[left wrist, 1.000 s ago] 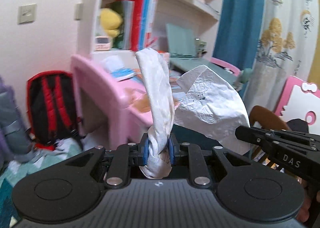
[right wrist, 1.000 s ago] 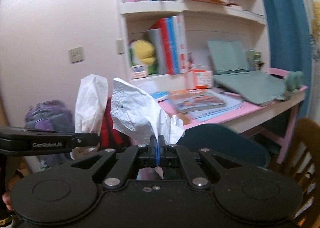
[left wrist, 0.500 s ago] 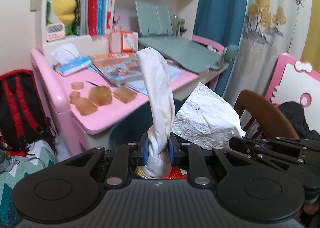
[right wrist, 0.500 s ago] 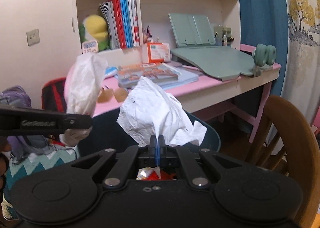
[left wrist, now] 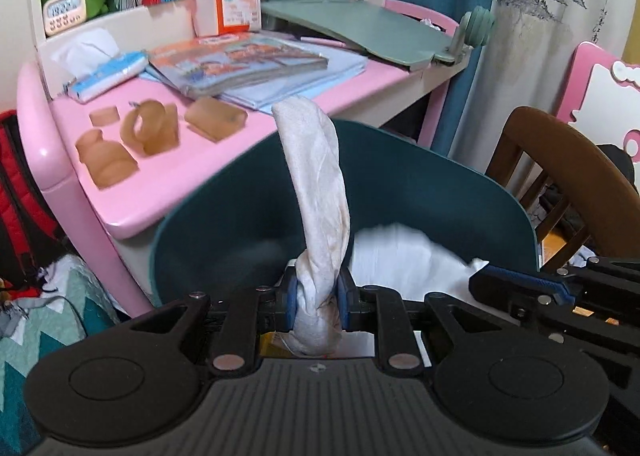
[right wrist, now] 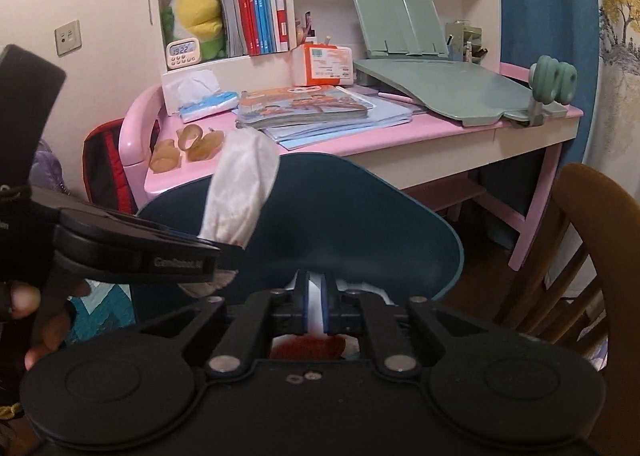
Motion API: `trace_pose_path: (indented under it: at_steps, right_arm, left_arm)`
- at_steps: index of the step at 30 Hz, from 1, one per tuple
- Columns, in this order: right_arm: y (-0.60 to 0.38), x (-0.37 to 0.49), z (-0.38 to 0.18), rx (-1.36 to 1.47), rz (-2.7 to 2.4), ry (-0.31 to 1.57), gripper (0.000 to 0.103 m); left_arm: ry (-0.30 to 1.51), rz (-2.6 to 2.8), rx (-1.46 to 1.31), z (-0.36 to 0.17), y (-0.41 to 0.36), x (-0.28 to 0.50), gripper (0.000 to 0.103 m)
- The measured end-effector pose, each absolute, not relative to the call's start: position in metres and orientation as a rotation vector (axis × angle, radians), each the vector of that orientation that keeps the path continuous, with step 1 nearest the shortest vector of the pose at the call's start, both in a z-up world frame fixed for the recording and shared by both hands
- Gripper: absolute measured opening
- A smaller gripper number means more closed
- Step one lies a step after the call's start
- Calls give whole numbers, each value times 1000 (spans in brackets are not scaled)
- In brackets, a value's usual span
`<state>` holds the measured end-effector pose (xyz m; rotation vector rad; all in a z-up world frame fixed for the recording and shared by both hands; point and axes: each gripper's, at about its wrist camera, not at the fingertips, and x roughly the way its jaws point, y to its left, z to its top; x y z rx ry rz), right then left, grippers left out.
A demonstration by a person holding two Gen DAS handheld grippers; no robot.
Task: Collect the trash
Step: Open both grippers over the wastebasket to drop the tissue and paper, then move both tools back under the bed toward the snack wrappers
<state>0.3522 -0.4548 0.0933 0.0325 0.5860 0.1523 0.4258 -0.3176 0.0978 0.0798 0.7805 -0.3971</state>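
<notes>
Left gripper (left wrist: 317, 304): clamped on a twisted, stained white tissue (left wrist: 320, 191) that stands up from the blue pads and arches over the mouth of the bin.
Right gripper (right wrist: 316, 306): jaws opening, blue pads parted by a narrow gap with white showing behind it; whether anything lies between them cannot be told.
Loose tissue (left wrist: 404, 260): a blurred white sheet inside the bin, just beyond the right gripper's tip in the left wrist view.
Bin (left wrist: 440, 191): dark teal, its curved rim directly under both grippers; red and yellow scraps show at the bottom.
Desk (left wrist: 168, 183): pink, its rounded front edge close behind the bin's far rim, carrying books (left wrist: 240, 63), a tissue pack and brown tape pieces.
Chair (left wrist: 560, 159): brown wooden back rising just right of the bin.
Left flank: a red-and-black backpack (left wrist: 20, 191) beside the desk's end, zigzag-patterned cloth below it.
Open room: the bin's wide mouth, hemmed by desk, chair and backpack.
</notes>
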Motion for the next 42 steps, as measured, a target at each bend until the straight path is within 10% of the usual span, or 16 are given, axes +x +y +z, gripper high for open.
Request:
trace_pose_path:
  at_steps: [5, 10, 42]
  right_arm:
    - [-455, 353, 95, 33, 157, 587, 16]
    - [-458, 349, 100, 38, 156, 578, 19]
    - [-241, 253, 170, -39, 656, 486, 45]
  left_arm:
    - [808, -421, 82, 94, -322, 428, 27]
    - [776, -419, 79, 99, -321, 421, 65]
    - [604, -117, -58, 176, -59, 249, 81]
